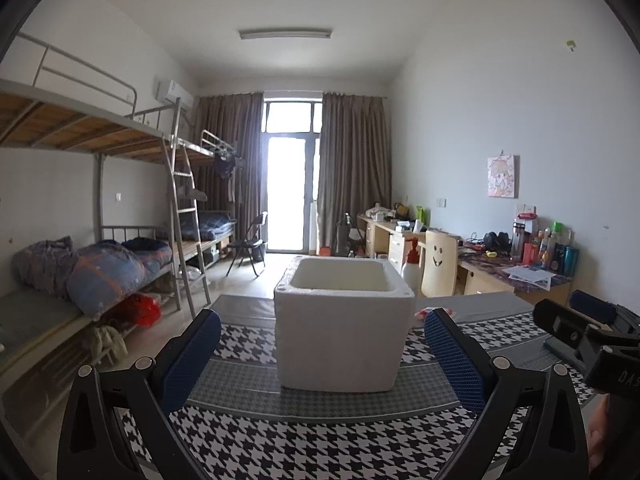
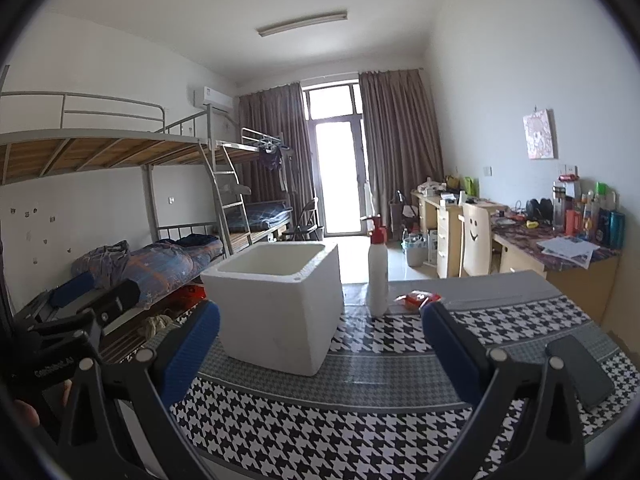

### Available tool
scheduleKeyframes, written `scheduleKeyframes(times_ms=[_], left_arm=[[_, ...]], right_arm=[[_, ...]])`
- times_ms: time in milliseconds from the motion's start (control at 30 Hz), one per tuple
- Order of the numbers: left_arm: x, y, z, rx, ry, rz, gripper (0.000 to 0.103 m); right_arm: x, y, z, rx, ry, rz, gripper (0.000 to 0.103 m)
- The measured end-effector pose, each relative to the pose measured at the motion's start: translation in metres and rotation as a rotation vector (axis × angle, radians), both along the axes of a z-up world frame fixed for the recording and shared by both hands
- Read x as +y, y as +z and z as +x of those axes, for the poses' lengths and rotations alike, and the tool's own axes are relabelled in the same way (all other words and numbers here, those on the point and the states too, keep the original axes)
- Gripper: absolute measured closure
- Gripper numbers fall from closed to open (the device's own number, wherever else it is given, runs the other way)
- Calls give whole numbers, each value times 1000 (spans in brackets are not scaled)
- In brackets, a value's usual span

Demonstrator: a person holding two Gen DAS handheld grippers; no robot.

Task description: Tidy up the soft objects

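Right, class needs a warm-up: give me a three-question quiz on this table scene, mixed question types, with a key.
1. True or false: the white foam box has its lid on.
2. The white bottle with the red pump stands: A) inside the box, B) beside the box, C) on the floor.
3. Fill in: the left gripper and the right gripper are both ____, holding nothing.

Key: 1 false; 2 B; 3 open.

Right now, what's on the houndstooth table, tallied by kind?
White foam box: 1
White pump bottle with red top: 1
Red-and-white packet: 1
Dark flat phone-like slab: 1
Total: 4
Both grippers, left and right, are open and empty.
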State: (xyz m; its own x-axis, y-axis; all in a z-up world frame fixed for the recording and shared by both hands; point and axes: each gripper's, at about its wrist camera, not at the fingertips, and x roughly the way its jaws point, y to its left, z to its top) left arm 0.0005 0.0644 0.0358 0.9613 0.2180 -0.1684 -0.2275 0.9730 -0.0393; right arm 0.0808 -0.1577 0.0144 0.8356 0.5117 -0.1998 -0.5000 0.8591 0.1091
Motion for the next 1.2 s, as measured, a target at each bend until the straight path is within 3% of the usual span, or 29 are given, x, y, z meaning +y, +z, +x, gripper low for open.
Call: scheduleKeyframes(times_ms=[400,1200], left_arm=[[-8,-8,0,7,14,28,1],[-8,-26,-8,32,-7,7,1]], right_arm=[[-1,-9,-6,-2,-2,-8,1],[-9,-21,-11,-3,-23,-12,1]])
